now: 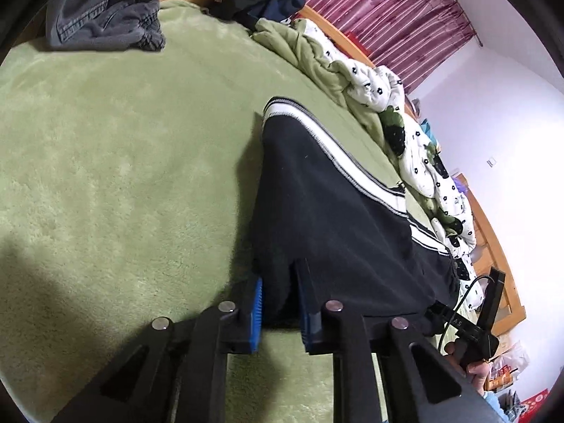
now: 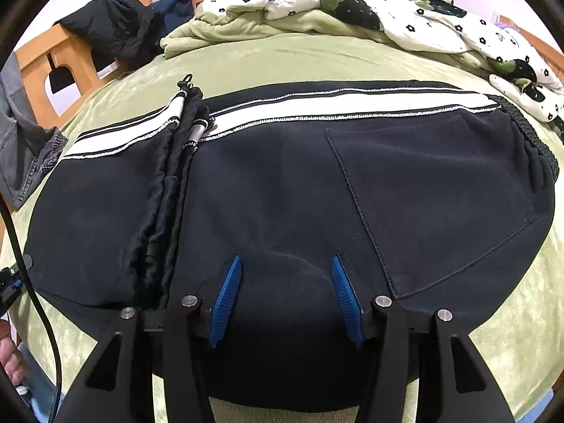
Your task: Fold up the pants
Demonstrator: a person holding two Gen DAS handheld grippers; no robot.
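On the green blanket (image 2: 282,56) our pants (image 2: 282,183) lie flat, already doubled. Left gripper (image 1: 278,303) pinches their near edge; right gripper (image 2: 285,299) straddles cloth, unclosed. We should clamp right before lifting evenly.

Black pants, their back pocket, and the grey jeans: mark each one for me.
Black pants (image 2: 282,190), right wrist view: middle of the dark fabric.
Back pocket (image 2: 440,194), right wrist view: centre of the stitched patch.
Grey jeans (image 1: 105,17), left wrist view: middle of the crumpled heap.
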